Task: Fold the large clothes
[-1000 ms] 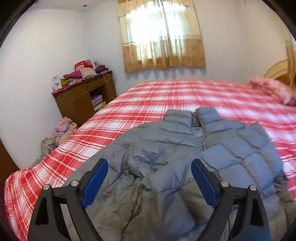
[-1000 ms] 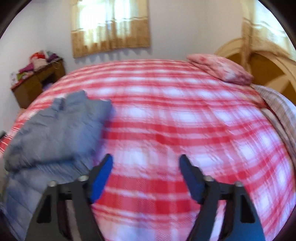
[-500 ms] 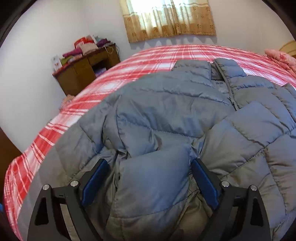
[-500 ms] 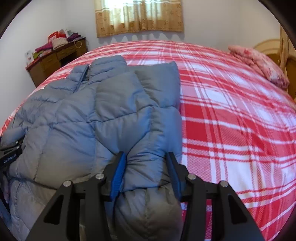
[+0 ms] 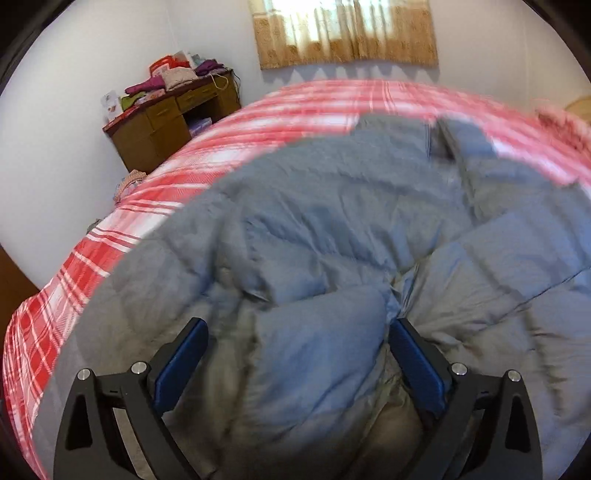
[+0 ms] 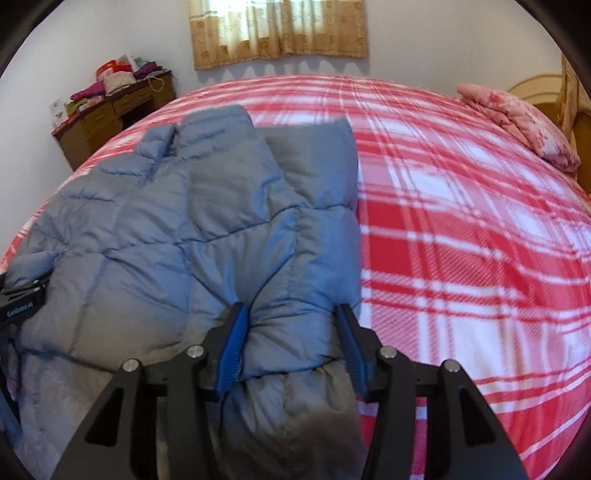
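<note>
A grey-blue puffer jacket (image 5: 332, 221) lies spread on the red plaid bed (image 5: 92, 266), collar toward the window. My left gripper (image 5: 297, 326) is low over its near hem. Its jaws are opening wide with a puffy fold between them, and the left pad (image 5: 184, 354) stands off the fabric. The right wrist view shows the jacket (image 6: 147, 240) with its right side folded inward. My right gripper (image 6: 291, 310) has the near right edge bunched between its pads, which still dent the fabric while the jaws are opening slightly. The left gripper's body (image 6: 22, 299) shows at the left edge.
The bed (image 6: 461, 240) stretches bare to the right of the jacket. A pink pillow (image 6: 517, 118) lies by the wooden headboard (image 6: 535, 92). A brown desk (image 5: 166, 122) piled with clothes stands by the far left wall, below a curtained window (image 5: 347, 33).
Both grippers came down onto the jacket's near edge. The right one swung left from over bare bedspread onto the folded right side and narrowed around it. The left jaws spread a little wider.
</note>
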Demonstrator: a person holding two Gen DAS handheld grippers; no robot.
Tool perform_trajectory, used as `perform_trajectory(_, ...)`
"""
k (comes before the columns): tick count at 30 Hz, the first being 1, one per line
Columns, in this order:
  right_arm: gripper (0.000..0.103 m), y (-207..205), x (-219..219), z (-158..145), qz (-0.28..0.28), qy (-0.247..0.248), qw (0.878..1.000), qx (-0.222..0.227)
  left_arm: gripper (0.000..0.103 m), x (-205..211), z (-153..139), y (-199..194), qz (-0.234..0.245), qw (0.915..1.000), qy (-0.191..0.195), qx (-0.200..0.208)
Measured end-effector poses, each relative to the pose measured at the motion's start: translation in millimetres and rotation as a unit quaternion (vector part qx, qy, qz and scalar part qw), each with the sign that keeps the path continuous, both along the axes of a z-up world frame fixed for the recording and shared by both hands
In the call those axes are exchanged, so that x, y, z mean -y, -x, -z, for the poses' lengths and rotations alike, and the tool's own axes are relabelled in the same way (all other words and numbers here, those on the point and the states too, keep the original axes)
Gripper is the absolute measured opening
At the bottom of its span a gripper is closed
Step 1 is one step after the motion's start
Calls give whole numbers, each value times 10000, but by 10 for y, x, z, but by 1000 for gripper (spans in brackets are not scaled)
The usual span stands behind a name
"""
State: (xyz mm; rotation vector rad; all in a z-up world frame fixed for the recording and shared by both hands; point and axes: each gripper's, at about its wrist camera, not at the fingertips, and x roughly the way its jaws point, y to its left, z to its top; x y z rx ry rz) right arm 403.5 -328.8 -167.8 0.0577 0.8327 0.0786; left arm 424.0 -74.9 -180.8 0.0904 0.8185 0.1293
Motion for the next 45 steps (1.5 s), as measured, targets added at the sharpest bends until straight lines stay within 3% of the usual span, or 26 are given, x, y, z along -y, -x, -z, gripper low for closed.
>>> perform_trajectory(2,53,9,71,-215,35,-46,9996,264,99,-59,-282,107,16,9988,181,453)
perform_trajectory(5,53,-182,112,-391,174,-76,9988,457,99,9,-470,58,135,9966,448,679)
perform_trajectory(8,52,-514,17,-209,137,22,9998,167,99,184,-336,-102,166,9982,170,556)
perform_trajectory(12,52,-716,-85,211,106,91,9996,-255,99,283,133,-333,26,9989,-432,152)
perform_trajectory(15,52,-692,-110,316,71,145,9996,-236,99,246,204,-392,24,9997,-241,6)
perform_trajectory(23,53,-660,-120,229,103,308,9991,-291,100,303,259,-415,18,9992,-409,-26)
perform_trajectory(26,54,-464,-175,-19,30,89,9999,39,100,297,271,-429,10,9994,-338,-44)
perform_trajectory(29,59,-272,-363,-199,-209,218,9987,419,101,288,277,-412,7,9994,-331,-58)
perform_trajectory(32,62,-262,-572,-83,-542,424,9973,271,101,283,279,-416,8,9994,-326,-67)
perform_trajectory(36,62,-343,-638,232,-565,547,9969,-89,101,267,280,-421,14,9995,-296,-74)
perform_trajectory(45,63,-401,-671,298,-558,706,9957,-202,102,272,286,-444,5,9994,-348,-87)
